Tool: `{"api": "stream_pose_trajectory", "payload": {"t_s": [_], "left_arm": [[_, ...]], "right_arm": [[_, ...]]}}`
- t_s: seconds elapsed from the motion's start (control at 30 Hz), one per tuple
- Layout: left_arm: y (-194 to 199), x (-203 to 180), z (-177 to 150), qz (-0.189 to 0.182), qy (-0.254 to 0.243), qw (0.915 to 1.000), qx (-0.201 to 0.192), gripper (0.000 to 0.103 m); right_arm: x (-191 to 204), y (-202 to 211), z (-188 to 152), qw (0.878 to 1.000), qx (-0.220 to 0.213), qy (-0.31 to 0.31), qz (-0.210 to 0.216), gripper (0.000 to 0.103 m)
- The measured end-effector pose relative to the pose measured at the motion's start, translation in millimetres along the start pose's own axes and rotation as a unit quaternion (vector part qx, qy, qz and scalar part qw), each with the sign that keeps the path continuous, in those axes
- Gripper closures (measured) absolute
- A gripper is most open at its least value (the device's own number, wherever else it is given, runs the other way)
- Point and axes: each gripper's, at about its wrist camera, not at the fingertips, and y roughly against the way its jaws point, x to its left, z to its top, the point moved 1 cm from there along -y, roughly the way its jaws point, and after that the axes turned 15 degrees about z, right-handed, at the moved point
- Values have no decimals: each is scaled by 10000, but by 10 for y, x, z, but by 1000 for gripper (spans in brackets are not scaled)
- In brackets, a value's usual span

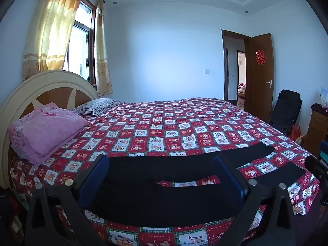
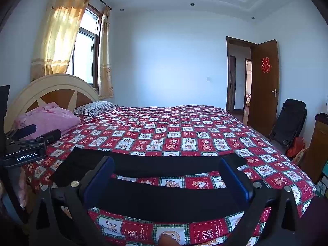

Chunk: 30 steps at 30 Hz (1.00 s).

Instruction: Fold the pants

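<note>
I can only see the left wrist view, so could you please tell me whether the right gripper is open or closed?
Observer: The right gripper is open, its blue-padded fingers spread wide, with both legs of the black pants in view between them.
Operator: Thank you. Is it pinching any fabric?
Observer: No, nothing is clamped between the pads; the pants lie flat on the checked bedspread.
Operator: Which part of the pants is it nearest?
Observer: The end of the far leg shows just past the tip of its right-hand finger.
</note>
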Motion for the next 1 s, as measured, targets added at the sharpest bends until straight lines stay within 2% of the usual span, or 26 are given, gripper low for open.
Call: {"api": "stream_pose_trajectory", "payload": {"t_s": [0.3, 1.0], "left_arm": [[-50, -72, -119, -45, -22, 9999, 159, 0], [-50, -66, -89, -61, 16, 9999, 136, 0]], "right_arm": [[-16, 24, 4, 10000, -31, -9, -11, 1], [-21, 13, 2, 10000, -56, -4, -37, 1]]}}
